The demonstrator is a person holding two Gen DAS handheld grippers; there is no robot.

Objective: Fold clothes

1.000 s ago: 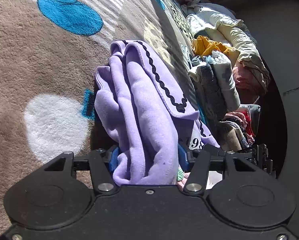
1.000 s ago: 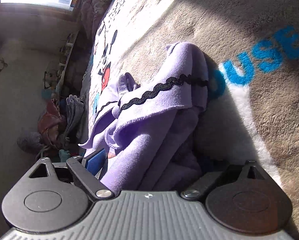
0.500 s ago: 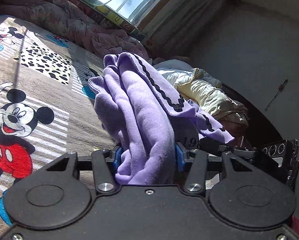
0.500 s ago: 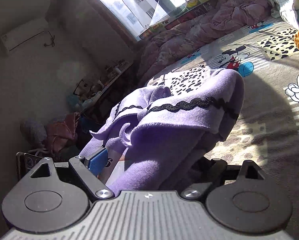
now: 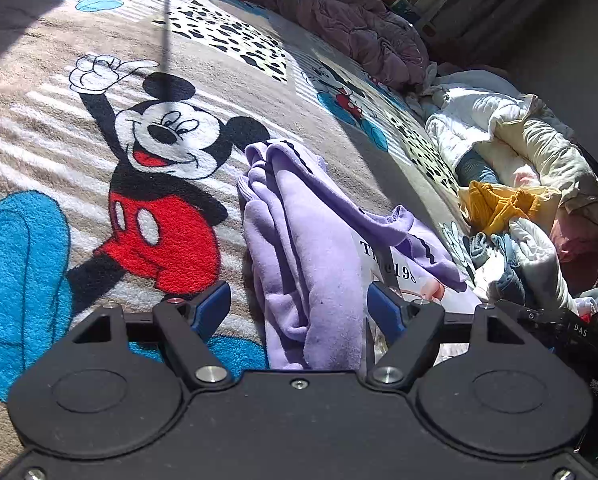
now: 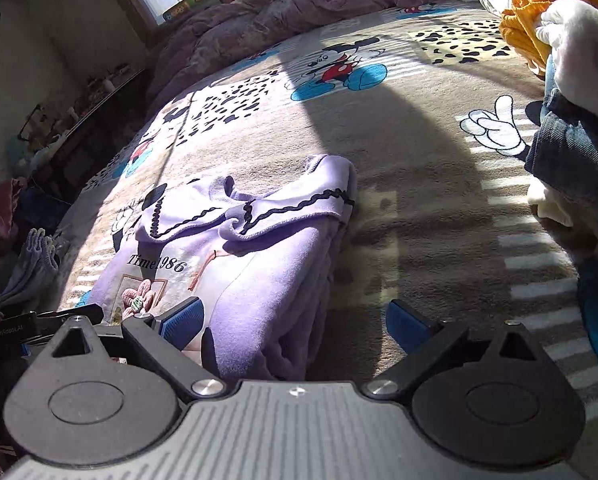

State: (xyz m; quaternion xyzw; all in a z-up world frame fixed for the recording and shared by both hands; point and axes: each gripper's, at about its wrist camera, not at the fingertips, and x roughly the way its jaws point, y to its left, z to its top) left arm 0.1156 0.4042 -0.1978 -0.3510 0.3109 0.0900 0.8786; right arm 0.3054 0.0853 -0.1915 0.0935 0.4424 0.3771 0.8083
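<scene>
— Now that the purple sweatshirt [image 6: 259,264] lies folded on the cartoon-mouse blanket [image 5: 99,184], are the tongs letting go?

— Yes. Both are opening. The left tongs [image 5: 299,312] stand wide with a fold between the blue pads, not pinched. The right tongs [image 6: 295,320] gape too — the sweatshirt's edge just sits inside.

— What could go wrong?

— I think a pad could snag the soft cloth when pulled back. Then the neat fold drags open — or slides toward the clothes pile [image 5: 511,216] nearby.

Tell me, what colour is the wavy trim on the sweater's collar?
Black, on the lilac sweater; the wavy trim shows best in the right wrist view.
</scene>
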